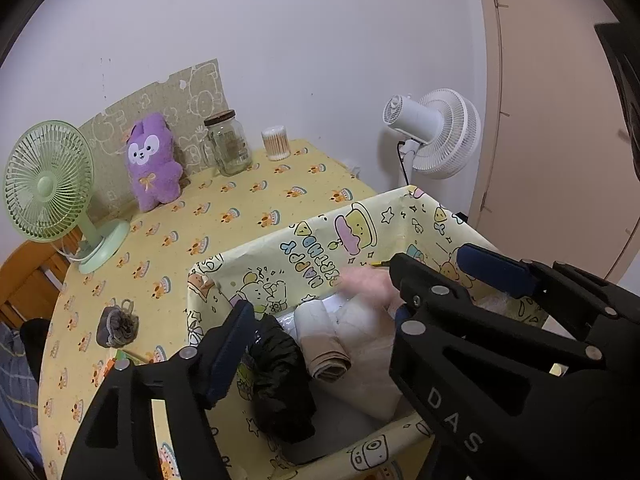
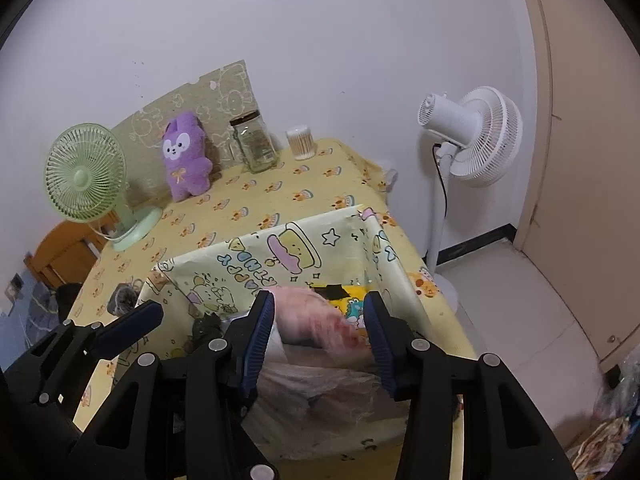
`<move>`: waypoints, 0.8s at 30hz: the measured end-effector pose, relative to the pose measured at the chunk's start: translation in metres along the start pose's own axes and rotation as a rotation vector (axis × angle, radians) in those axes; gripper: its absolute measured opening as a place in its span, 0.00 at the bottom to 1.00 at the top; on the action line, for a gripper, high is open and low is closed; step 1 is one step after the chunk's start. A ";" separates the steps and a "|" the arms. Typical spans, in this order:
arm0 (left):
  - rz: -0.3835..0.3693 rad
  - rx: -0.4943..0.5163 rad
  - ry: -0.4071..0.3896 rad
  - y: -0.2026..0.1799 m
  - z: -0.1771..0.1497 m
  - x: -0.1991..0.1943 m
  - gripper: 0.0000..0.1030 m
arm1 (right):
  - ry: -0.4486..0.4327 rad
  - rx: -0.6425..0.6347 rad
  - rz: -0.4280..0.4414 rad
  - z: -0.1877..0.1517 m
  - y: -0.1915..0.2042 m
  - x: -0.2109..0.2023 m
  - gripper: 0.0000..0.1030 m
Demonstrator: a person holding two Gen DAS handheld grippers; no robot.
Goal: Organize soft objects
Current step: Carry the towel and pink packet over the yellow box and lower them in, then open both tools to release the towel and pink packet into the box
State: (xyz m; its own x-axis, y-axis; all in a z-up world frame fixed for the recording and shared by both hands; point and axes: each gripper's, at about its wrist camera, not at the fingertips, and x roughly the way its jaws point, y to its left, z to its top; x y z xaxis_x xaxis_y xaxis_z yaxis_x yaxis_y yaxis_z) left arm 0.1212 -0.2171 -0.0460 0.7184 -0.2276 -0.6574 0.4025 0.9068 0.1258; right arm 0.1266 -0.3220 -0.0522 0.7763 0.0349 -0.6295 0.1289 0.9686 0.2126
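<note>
Left claw [image 1: 320, 328] is standing released above the yellow cartoon-print box [image 1: 312, 248] on the tabletop [image 1: 240, 200]; right claw [image 2: 320, 320] is grasping a blurred pink soft bundle [image 2: 316, 320] over it. Black [image 1: 280, 384], beige [image 1: 328, 360] and white [image 1: 360, 344] bundles are lying inside.

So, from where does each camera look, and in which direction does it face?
Left wrist view: sits on the left gripper, looking down into the yellow box; its jaws stand open over the black bundle, and the right gripper crosses in.
Right wrist view: sits on the right gripper, facing the same box; a blurred pink item lies between its fingers, and the left gripper shows.
Shared: box, purple plush, green fan, white fan.
</note>
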 end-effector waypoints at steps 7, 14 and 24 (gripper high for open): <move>-0.037 -0.006 -0.017 0.011 0.002 -0.002 0.84 | -0.018 -0.006 -0.018 0.002 0.006 -0.004 0.82; -0.024 -0.021 -0.033 0.022 0.002 -0.008 0.92 | -0.036 -0.013 -0.047 0.003 0.019 -0.012 0.89; -0.007 -0.039 -0.074 0.039 -0.002 -0.030 0.94 | -0.071 -0.040 -0.058 0.002 0.042 -0.031 0.92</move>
State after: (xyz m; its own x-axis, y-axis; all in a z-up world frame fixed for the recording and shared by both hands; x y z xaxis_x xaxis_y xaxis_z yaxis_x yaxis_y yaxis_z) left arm 0.1143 -0.1744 -0.0224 0.7558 -0.2586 -0.6016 0.3863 0.9179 0.0909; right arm 0.1090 -0.2826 -0.0222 0.8101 -0.0382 -0.5851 0.1516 0.9776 0.1461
